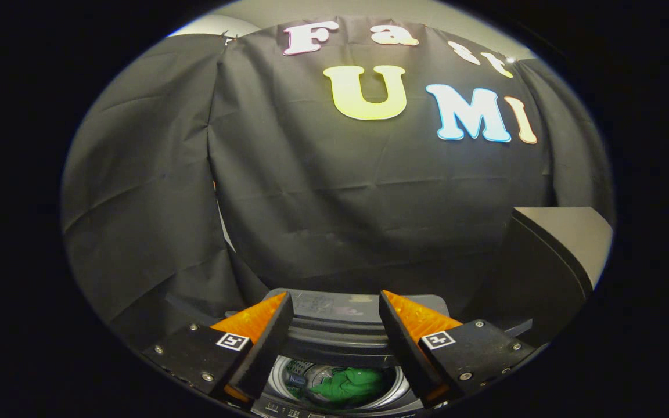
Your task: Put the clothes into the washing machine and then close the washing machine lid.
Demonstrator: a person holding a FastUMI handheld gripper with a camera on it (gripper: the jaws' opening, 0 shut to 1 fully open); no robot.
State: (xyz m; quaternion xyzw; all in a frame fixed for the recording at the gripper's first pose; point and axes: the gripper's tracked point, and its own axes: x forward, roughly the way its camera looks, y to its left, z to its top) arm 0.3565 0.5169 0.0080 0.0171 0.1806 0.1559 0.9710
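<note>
Gripper (336, 325) above the washing machine (340, 325), fingers spread apart, nothing held.

Green clothes (349, 384) already down inside the washing machine's drum, seen low between the fingers. Lid (352, 305) apparently raised at the machine's far side, just beyond the fingertips; exact edge hard to make out. Clothes: soft, light, limp, no further grip needed. Lid: likely rigid, light, hinged, smooth and possibly slippery; best taken at the free front edge, or pushed from behind and eased down to avoid a slam.
</note>
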